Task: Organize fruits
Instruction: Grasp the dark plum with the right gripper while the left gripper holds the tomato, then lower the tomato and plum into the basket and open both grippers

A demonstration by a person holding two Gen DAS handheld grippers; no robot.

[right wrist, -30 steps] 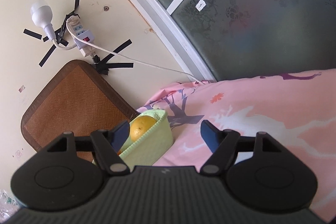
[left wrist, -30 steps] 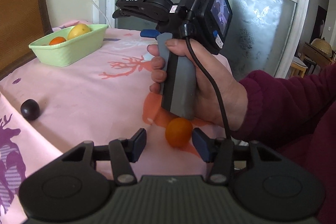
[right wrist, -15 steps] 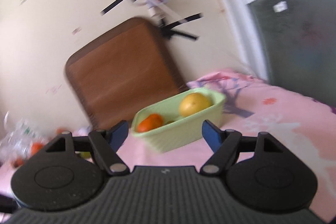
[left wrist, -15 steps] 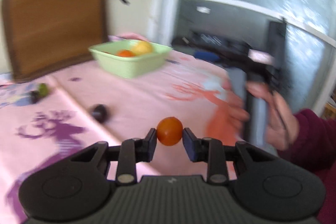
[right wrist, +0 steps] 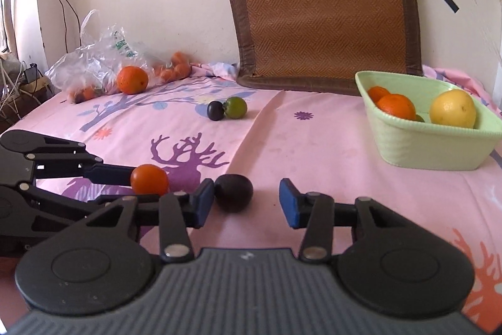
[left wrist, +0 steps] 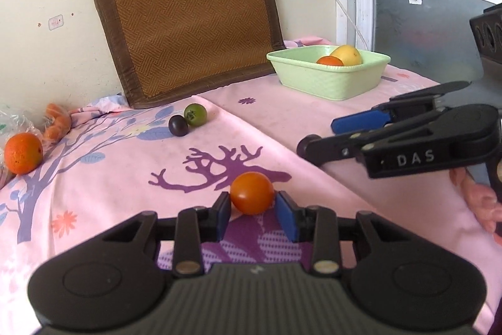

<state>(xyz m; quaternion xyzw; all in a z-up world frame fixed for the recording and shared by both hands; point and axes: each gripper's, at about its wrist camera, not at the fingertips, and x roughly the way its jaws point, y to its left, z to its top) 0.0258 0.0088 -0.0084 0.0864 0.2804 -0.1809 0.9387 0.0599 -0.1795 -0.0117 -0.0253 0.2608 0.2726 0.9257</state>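
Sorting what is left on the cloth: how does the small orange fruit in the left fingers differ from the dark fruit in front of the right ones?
The orange fruit is bright and glossy; the dark fruit is nearly black and dull. The orange fruit sits gripped in the left gripper, clear of the cloth; the dark fruit lies on the pink cloth inside the closing right gripper, touching only one finger. Both are small, round and outside the green basket.

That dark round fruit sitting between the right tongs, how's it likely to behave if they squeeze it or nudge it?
The dark fruit looks round and smooth, so on the pink cloth it would probably roll if nudged. Its glossy skin may slip from the right tongs, which are closing around it with one pad still clear. It looks small, probably light.
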